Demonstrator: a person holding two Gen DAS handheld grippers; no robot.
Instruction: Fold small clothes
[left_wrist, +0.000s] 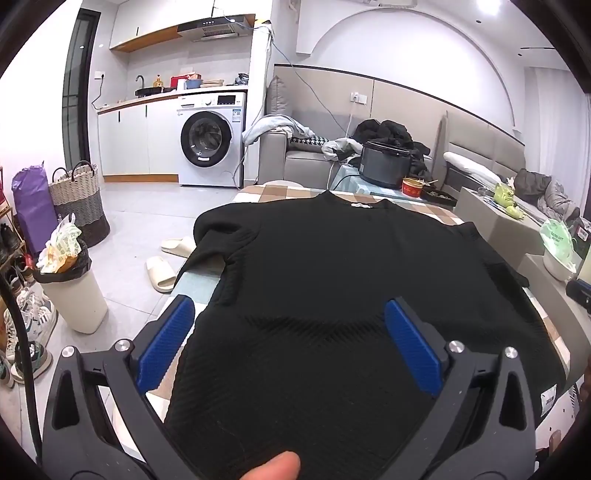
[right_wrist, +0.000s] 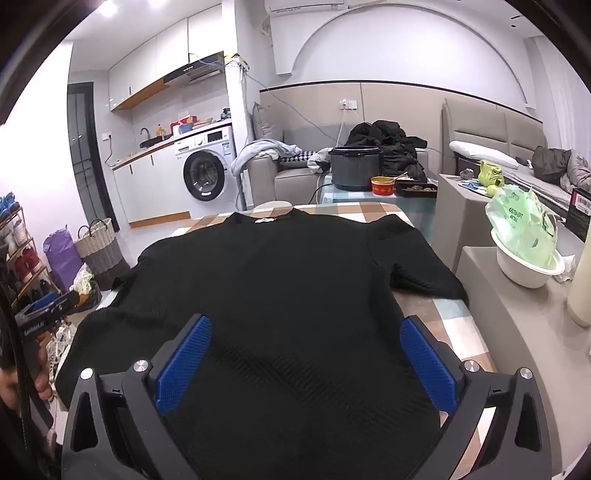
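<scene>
A black knit short-sleeved top (left_wrist: 332, 266) lies spread flat on a checked tablecloth (left_wrist: 280, 194), collar at the far end. It also shows in the right wrist view (right_wrist: 288, 280). My left gripper (left_wrist: 288, 321) is open and hovers over the top's near left part, blue pads (left_wrist: 166, 343) wide apart, holding nothing. My right gripper (right_wrist: 306, 339) is open and hovers over the near right part, blue pads (right_wrist: 428, 369) wide apart and empty. The left gripper's body (right_wrist: 40, 314) shows at the left edge of the right wrist view. A thumb (left_wrist: 273, 467) shows at the bottom.
A rice cooker (right_wrist: 354, 168) and a red bowl (right_wrist: 382, 184) stand beyond the table's far end. A white bowl with a green bag (right_wrist: 524, 254) sits on a grey ledge at right. A bin (left_wrist: 70, 291), slippers (left_wrist: 160, 273) and a basket (left_wrist: 79, 203) are on the floor at left.
</scene>
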